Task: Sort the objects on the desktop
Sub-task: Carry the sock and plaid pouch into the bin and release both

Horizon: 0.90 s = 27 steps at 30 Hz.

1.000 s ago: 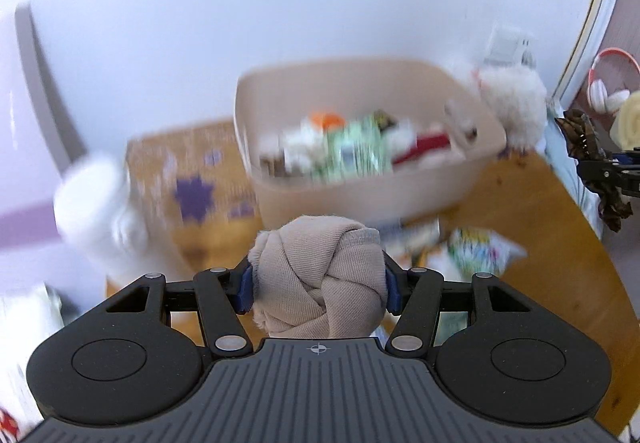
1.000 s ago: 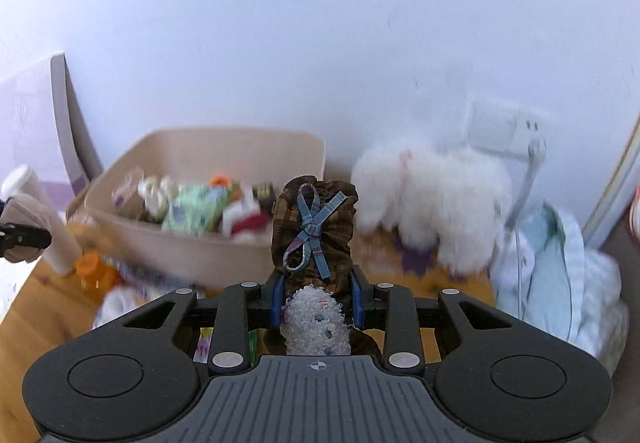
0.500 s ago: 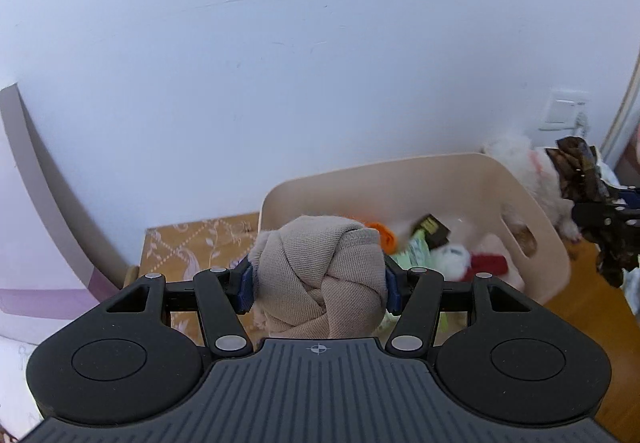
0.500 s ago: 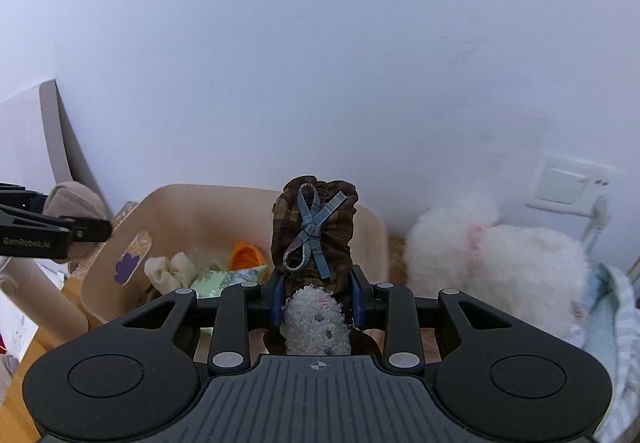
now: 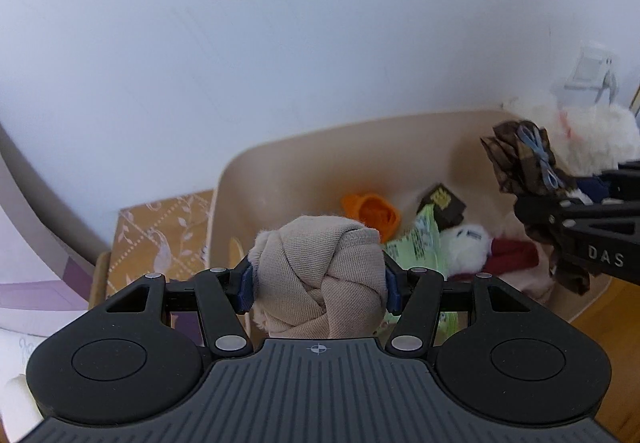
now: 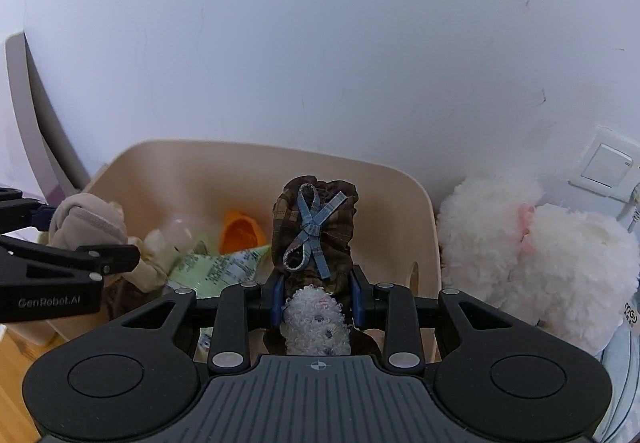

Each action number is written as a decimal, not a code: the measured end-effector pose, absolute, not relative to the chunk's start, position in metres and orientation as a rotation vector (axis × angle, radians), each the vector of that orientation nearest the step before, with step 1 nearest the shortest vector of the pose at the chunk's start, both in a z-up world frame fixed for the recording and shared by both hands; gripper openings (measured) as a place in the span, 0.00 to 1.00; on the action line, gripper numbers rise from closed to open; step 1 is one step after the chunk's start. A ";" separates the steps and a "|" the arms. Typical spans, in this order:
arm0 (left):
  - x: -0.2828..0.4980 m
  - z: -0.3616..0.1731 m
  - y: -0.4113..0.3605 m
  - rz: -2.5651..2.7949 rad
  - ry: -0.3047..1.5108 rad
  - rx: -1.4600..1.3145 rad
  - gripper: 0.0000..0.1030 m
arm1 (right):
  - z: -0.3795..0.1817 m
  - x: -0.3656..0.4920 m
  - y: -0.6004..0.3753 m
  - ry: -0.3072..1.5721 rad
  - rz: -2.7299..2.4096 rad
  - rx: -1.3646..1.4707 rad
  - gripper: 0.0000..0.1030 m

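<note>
Left claw gripped beige sock ball above bin, left end. Right claw clamped brown plaid pouch, blue bow, over bin's right half. Orange item, green packet lay inside. White plush just beside bin.

The open top of the beige bin is shared by both loaded grippers: the left gripper, closed round a knotted beige cloth ball, is held over the near left part, and the right gripper, clamped on a brown plaid pouch, over the right part. A gap is left between them above the bin's middle. The floor below is crowded by an orange piece, a green packet and other items. Passage to the right is blocked by a white plush toy just beside the bin, apparently touching its wall; the back is closed by the wall
</note>
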State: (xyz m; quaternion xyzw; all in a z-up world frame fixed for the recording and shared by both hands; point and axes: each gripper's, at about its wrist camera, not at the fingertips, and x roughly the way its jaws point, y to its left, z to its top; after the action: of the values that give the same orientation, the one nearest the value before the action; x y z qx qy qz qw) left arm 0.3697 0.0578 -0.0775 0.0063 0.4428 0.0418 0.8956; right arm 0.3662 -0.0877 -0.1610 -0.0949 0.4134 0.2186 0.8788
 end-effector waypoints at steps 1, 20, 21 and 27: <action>0.370 -0.080 0.057 0.083 0.925 0.015 0.57 | -0.163 0.366 -0.087 0.865 0.454 -0.206 0.29; 0.351 -0.087 0.050 0.022 0.956 0.069 0.73 | -0.159 0.328 -0.074 0.782 0.506 -0.412 0.87; 0.348 -0.085 0.052 0.025 0.948 0.070 0.73 | -0.156 0.321 -0.075 0.768 0.517 -0.419 0.88; 0.323 -0.070 0.069 0.035 0.912 0.023 0.75 | -0.141 0.284 -0.085 0.685 0.535 -0.408 1.00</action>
State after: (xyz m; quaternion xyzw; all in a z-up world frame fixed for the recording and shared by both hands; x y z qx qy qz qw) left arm 0.3234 0.0689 -0.0703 0.0111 0.4405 0.0167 0.8975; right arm 0.2840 -0.0852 -0.1413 -0.1964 0.3295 0.2575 0.8869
